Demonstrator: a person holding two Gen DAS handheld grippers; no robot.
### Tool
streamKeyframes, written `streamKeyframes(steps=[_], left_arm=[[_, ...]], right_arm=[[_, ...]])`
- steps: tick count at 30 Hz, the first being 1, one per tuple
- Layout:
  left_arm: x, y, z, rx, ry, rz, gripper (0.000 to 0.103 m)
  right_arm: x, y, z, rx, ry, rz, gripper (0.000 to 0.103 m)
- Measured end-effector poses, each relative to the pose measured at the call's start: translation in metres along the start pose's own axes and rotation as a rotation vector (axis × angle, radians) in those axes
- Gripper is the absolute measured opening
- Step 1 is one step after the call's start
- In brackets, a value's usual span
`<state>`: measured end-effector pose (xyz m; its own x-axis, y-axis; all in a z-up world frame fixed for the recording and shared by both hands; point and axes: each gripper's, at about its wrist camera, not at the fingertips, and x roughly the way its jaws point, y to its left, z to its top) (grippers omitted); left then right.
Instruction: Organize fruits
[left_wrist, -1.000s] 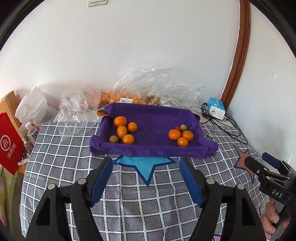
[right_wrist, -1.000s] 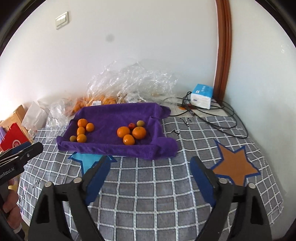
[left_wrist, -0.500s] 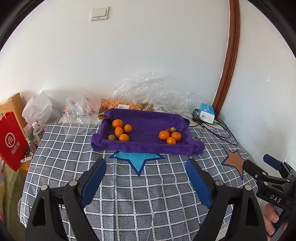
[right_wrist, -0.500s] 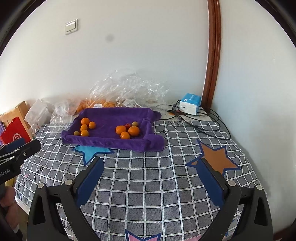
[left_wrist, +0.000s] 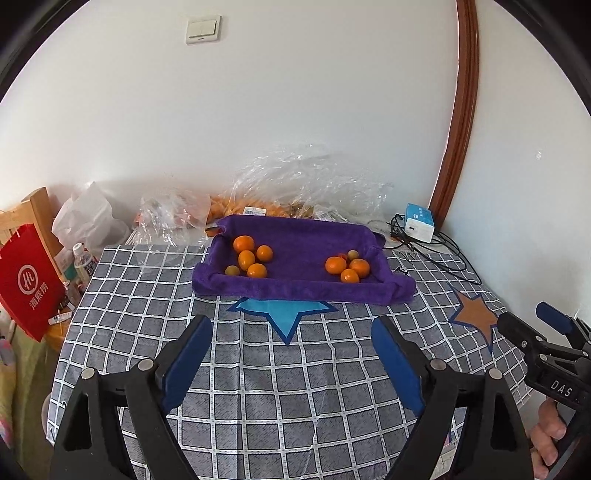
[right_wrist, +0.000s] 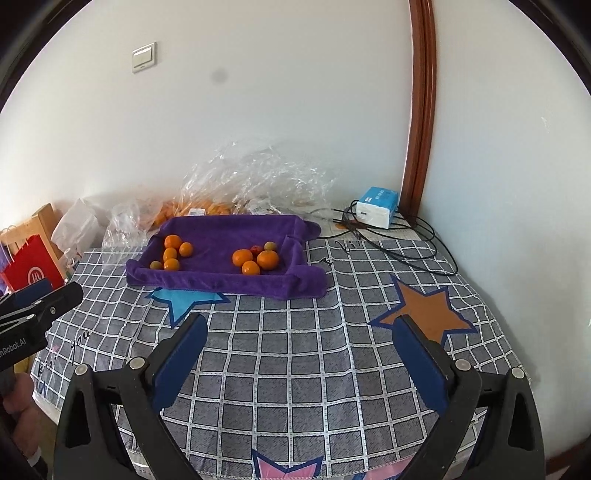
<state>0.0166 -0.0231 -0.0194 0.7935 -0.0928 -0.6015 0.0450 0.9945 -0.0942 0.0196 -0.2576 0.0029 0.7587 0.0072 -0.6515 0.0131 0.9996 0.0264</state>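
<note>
Left wrist view: your left tongs (left_wrist: 291, 354) stand wide apart with nothing between them, hanging over bare checked tablecloth (left_wrist: 258, 387), well short of the purple towel tray (left_wrist: 303, 291). Fruit sits in two clusters on it: left group (left_wrist: 249, 258) of mostly orange pieces plus one greenish, right group (left_wrist: 347, 267) of oranges with a small red one and a greenish one behind. The groups look sorted already, so judge whether anything still needs moving before you reach in. If it does, approach from above the tray's front roll, don't drag the soft wall.

Right wrist view: right tongs (right_wrist: 301, 350) also spread wide, empty, over the table near the orange star (right_wrist: 424, 306). The right cluster (right_wrist: 256, 258) is nearer this side, so use this hand for it. Those fruits touch each other; pick an outer one, straddle it across its widest part and close gently, since round fruit will likely roll. Keep clear of the cables (right_wrist: 406, 240) and the blue box (right_wrist: 376, 212) at the back.
</note>
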Motion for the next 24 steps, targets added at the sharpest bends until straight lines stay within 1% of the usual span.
streamKeyframes(steps=[24], left_arm=[[-0.008,-0.009,0.002,0.026,-0.01,-0.002,0.088]], right_arm=[[-0.008,-0.009,-0.001,0.028,-0.01,-0.006,0.099]])
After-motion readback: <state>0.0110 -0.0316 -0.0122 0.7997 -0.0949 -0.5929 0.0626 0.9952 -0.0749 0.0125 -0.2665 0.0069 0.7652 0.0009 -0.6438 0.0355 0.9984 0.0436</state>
